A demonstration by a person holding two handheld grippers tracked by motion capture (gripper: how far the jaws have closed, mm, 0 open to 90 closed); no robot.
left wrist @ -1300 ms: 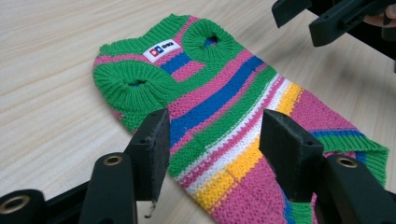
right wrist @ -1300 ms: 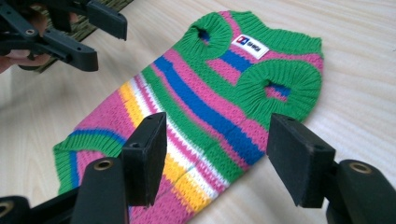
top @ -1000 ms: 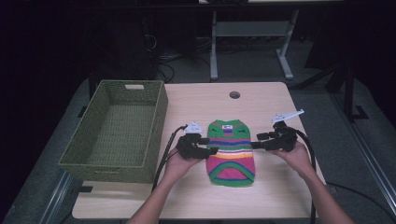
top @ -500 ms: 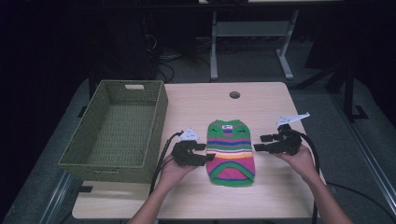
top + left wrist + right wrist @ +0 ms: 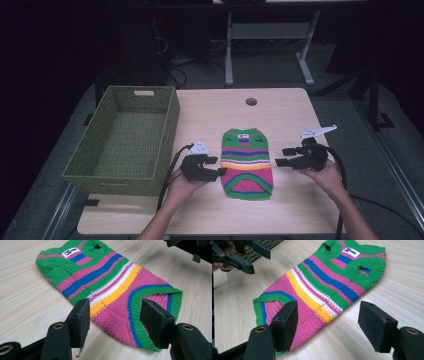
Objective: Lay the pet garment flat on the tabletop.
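Bare table (image 5: pixel 290 107) beyond sweater (image 5: pixel 247 162); basket (image 5: pixel 125 140) blocks left.

I see a small striped knit sweater (image 5: pixel 247 162) lying flat near the table's (image 5: pixel 280 110) front edge, neck toward the far edge, green-trimmed hem nearest me.

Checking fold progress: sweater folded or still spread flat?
Spread flat: the sweater lies full length on the table, both armholes and hem showing, no fold.
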